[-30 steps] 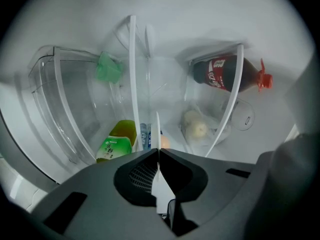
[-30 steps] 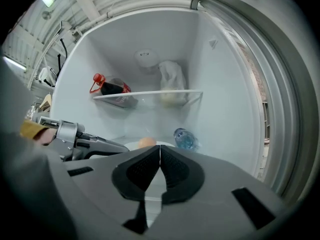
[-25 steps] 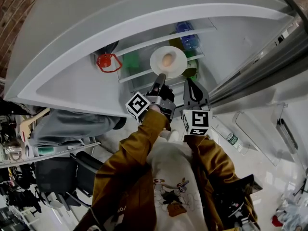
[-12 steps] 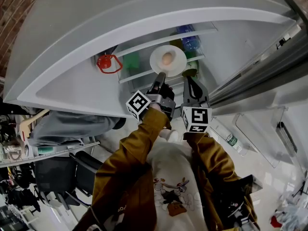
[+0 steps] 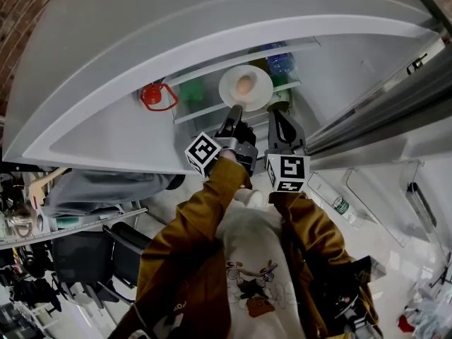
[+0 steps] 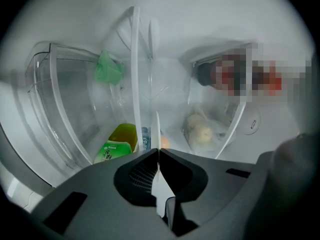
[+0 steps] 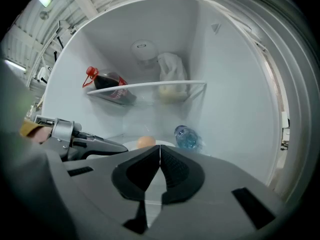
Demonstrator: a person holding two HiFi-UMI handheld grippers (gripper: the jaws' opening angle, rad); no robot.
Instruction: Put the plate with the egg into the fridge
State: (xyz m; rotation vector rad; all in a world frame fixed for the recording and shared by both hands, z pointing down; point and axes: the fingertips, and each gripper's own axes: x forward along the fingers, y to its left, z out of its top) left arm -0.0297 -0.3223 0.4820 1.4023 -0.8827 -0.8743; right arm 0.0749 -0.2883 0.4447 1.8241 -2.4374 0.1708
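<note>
So the left gripper (image 5: 235, 113) has its fingers clamped on the near rim of the plate (image 5: 262, 89). The egg (image 5: 244, 85) sits mid-plate just past the tips, all of it inside the fridge (image 5: 339, 55). The right gripper (image 5: 277, 117) has its fingers pressed together, empty, just beside the plate.

Blue water bottle (image 7: 188, 137), dark soda bottle (image 7: 112, 91) (red cap), green carton (image 6: 116, 146).

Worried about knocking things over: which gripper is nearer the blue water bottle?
Right. The right gripper is in front of the blue water bottle, jaws shut; the left gripper is farther left, clamped on the plate rim.
</note>
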